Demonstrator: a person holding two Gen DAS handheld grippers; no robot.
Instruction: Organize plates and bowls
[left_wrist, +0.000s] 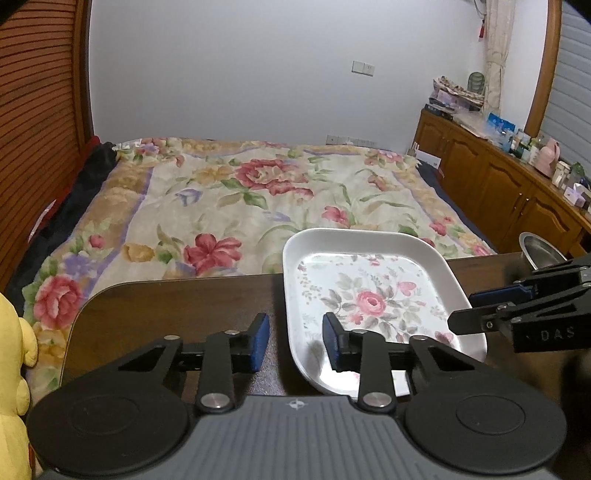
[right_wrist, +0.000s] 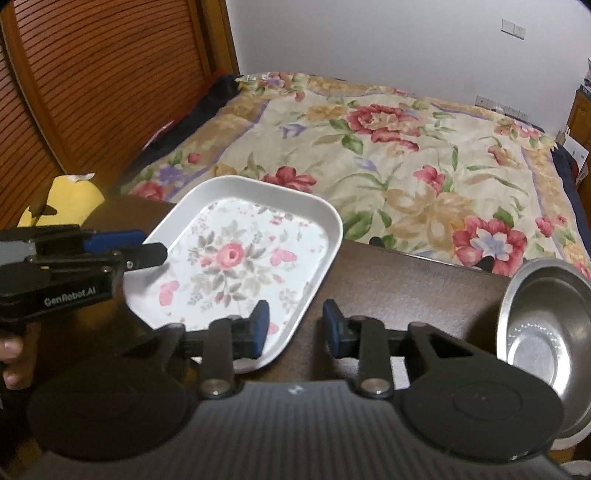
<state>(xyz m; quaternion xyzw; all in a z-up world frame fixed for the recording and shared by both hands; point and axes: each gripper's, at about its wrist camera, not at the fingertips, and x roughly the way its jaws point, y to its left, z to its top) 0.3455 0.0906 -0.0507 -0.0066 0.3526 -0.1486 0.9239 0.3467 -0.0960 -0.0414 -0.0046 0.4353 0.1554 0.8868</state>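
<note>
On dark wooden table (left_wrist: 166, 306): rose-print rectangular plate (left_wrist: 369, 295), steel bowl (right_wrist: 543, 325) apart at right; left gripper (left_wrist: 295, 341), right gripper (right_wrist: 295, 328) fingers wide, empty.

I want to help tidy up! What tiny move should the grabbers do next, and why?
Probably ease the left gripper forward so its open jaws straddle the near rim of the flowered plate before closing. Both grippers are open and empty, the plate lies flat on the table, and the metal bowl waits to the right.

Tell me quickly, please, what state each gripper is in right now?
Left gripper: open, holding nothing, straddling the floral plate's rim.
Right gripper: open, holding nothing, beside the plate.
</note>
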